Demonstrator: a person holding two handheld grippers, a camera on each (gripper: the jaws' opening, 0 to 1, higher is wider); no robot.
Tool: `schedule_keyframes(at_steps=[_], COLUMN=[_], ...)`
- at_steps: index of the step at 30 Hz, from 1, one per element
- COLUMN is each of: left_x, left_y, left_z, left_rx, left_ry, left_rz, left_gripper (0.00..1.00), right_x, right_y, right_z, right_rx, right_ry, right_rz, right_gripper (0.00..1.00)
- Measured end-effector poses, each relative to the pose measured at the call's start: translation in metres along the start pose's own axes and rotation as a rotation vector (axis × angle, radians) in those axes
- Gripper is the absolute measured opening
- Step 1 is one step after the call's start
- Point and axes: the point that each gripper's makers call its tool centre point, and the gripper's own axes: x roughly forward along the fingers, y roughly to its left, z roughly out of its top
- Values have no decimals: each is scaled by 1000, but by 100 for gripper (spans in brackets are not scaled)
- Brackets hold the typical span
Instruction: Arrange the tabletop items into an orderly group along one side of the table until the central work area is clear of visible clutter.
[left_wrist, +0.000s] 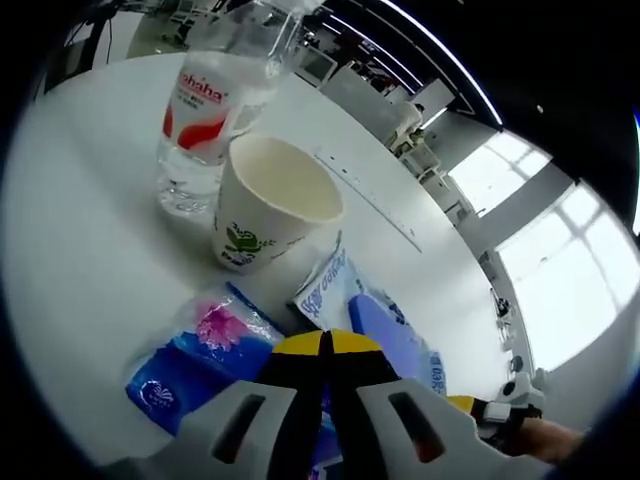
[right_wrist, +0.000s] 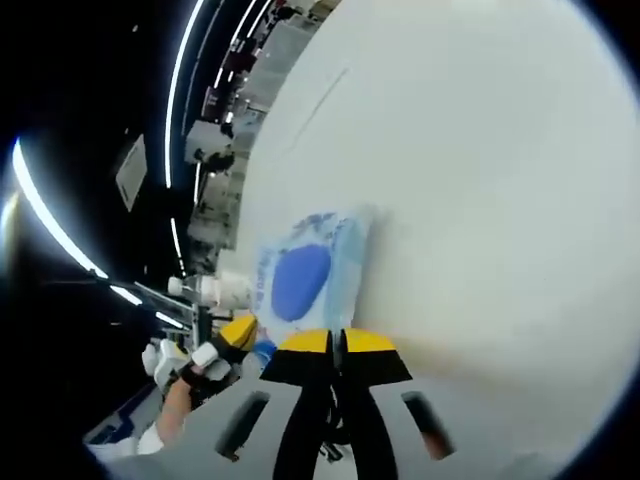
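On the white round desk (left_wrist: 90, 250), your things already sit close together. A clear plastic water bottle with a red and white label (left_wrist: 205, 120) stands upright, and a white paper cup with a green picture (left_wrist: 265, 205) stands right beside it, looking like it touches it. Near them lie a blue soft tissue pack with a pink flower (left_wrist: 195, 355) and a pale blue wipes pack with a dark blue oval (left_wrist: 370, 315).

Your left tongs (left_wrist: 328, 345) have their yellow tips pressed together, just at the near edges of the two packs. You cannot tell from this view if they pinch a bit of wrapper.

Your right tongs (right_wrist: 335, 345) are pressed together too. They meet the bottom edge of the wipes pack (right_wrist: 305, 275), and they look like they pinch it, but that is not sure. The other tongs (right_wrist: 235, 335) and a gloved hand (right_wrist: 185, 375) show to the left.

To do this step well, hold the pack by its edge firmly, because soft wrappers slip. Slide it low and slow toward the cup and bottle. Do not bump the cup; it is light, looks empty, and tips easily. Lay the pack flat next to the tissue pack, then let go gently.
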Motion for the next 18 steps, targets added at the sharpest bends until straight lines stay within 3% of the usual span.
schedule_keyframes(at_steps=[5, 6, 8, 10, 12, 14, 16, 18], left_x=[1, 2, 7, 9, 11, 12, 15, 17], left_y=[-2, -2, -4, -8, -7, 0, 3, 3], left_z=[4, 5, 9, 9, 7, 3, 2, 0], left_rx=[-81, -101, -185, -227, -193, -152, -176, -224], left_ry=[-19, -29, -56, -56, -39, -14, -2, 5], left_rz=[-48, -45, -58, -71, -47, -12, -15, -18], left_gripper=[0, 5, 26, 36, 31, 17, 6, 3], right_x=[-7, -8, -10, -11, -13, -15, -17, -17], right_y=[13, 15, 18, 18, 19, 26, 27, 30], right_z=[4, 5, 7, 4, 4, 7, 6, 4], right_rx=[-26, -4, 57, 50, 62, 126, 109, 80], right_ry=[0, -7, -27, -19, -25, -47, -37, -18], right_rz=[83, 104, 146, 149, 161, 211, 220, 234], right_gripper=[0, 0, 0, 0, 0, 0, 0, 0])
